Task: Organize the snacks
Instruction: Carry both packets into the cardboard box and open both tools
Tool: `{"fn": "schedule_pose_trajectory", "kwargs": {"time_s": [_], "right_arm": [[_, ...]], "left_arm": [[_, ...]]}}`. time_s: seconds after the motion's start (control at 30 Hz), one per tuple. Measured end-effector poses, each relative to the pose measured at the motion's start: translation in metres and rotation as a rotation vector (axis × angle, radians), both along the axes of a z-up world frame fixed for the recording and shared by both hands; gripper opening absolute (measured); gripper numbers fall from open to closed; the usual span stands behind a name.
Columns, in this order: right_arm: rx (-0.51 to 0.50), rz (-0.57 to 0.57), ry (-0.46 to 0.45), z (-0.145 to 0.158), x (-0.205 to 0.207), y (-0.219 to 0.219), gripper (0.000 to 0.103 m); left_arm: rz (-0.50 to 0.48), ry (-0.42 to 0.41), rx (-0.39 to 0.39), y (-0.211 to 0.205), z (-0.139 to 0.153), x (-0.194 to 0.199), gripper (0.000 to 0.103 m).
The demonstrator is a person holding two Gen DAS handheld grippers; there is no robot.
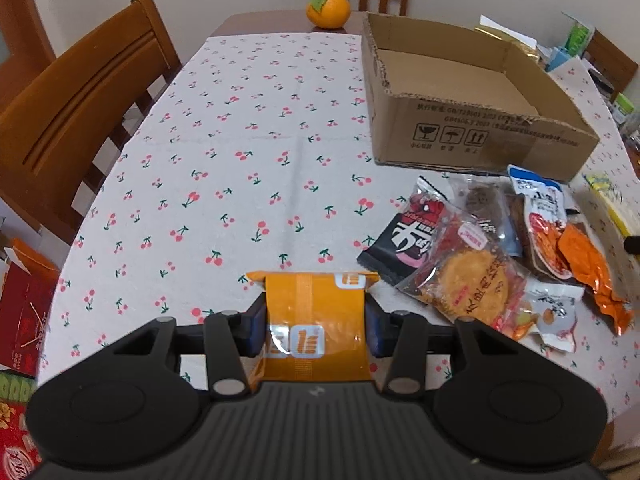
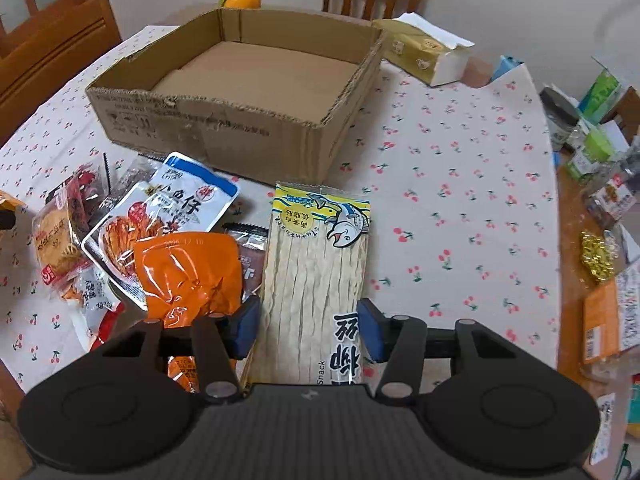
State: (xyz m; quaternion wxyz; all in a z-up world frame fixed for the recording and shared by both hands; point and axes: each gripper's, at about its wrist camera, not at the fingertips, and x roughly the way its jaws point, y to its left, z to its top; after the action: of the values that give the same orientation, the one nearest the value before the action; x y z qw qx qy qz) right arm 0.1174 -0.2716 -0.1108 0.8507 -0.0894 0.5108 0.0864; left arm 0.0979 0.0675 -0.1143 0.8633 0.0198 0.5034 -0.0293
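The right gripper (image 2: 308,322) clamps a long fish-strip snack pack (image 2: 316,268) between its blue pads. Just left lies a heap of snack packets (image 2: 160,232), apparently overlapping. Beyond sits an open cardboard box (image 2: 240,120).

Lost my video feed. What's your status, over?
Left gripper shut on orange packet. Right gripper shut on fish-strip pack. Cardboard box empty. Path clear.

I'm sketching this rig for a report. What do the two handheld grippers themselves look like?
The left gripper and right gripper look identical: matte black plastic, a ribbed centre panel flanked by two round domed housings, angular linkage arms with silver pivot pins, and blue finger pads. No cables, sleeves or hands show.
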Motion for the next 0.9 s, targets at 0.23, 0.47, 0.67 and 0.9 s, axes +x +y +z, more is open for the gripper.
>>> {"fn": "schedule_pose_trajectory", "kwargs": {"time_s": [0.23, 0.47, 0.67, 0.9], "right_arm": [[-0.021, -0.017, -0.037, 0.042, 0.008, 0.004, 0.057], [-0.066, -0.012, -0.070, 0.071, 0.026, 0.009, 0.057], [-0.104, -0.018, -0.089, 0.086, 0.032, 0.006, 0.057], [-0.108, -0.018, -0.159, 0.116, 0.043, 0.010, 0.057]], "left_arm": [[-0.116, 0.016, -0.019, -0.008, 0.033, 0.008, 0.045], [-0.207, -0.051, -0.033, -0.021, 0.069, 0.024, 0.045], [-0.277, -0.071, -0.060, -0.035, 0.080, 0.037, 0.045], [-0.360, -0.112, -0.066, -0.051, 0.091, 0.048, 0.046]]}}
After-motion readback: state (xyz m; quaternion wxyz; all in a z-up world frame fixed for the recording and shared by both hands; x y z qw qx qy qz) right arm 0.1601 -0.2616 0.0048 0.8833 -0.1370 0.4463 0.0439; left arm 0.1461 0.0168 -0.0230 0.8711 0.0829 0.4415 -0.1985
